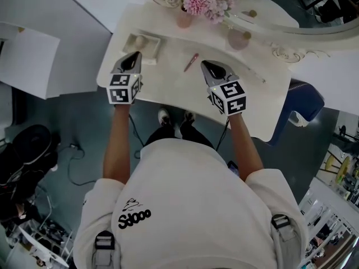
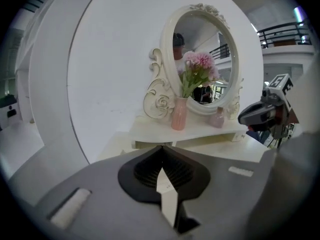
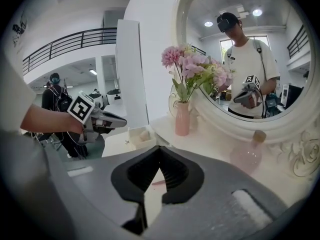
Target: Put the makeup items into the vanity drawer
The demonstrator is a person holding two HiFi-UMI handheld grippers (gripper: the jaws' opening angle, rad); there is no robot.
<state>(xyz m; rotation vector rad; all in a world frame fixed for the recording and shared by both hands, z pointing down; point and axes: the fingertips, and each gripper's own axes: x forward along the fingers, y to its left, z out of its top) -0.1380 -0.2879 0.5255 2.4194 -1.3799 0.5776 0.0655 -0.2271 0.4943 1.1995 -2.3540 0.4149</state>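
Near the centre of the head view, a slim pink makeup stick (image 1: 191, 62) lies flat and slanted on the white vanity surface (image 1: 168, 88), touched by nothing. Just to its right in the frame the right gripper (image 1: 204, 64) hangs with its fingers pressed together and empty; its own view shows a sliver of the stick through the gap behind the fingertips, lying on the surface beyond them. Further left, the left gripper (image 1: 136, 55) hovers beside a small white tray (image 1: 132, 45) that holds a pale, rounded item; its fingers are also pressed together, with nothing between them. Toward the top of the frame stand a pink vase of flowers (image 1: 185, 18) and a round pink bottle (image 1: 238, 39), both upright. No view shows the drawer, open or closed, so the task looks to be at its start. The main risk is the stick itself: thin, low and likely free to roll, it could be nudged away if the fingers come down without first spreading, or skid out of a pinch taken off-centre. A push upward in the frame might send it toward the vase or bottle. Lifting it before the drawer is open would leave it nowhere to go.
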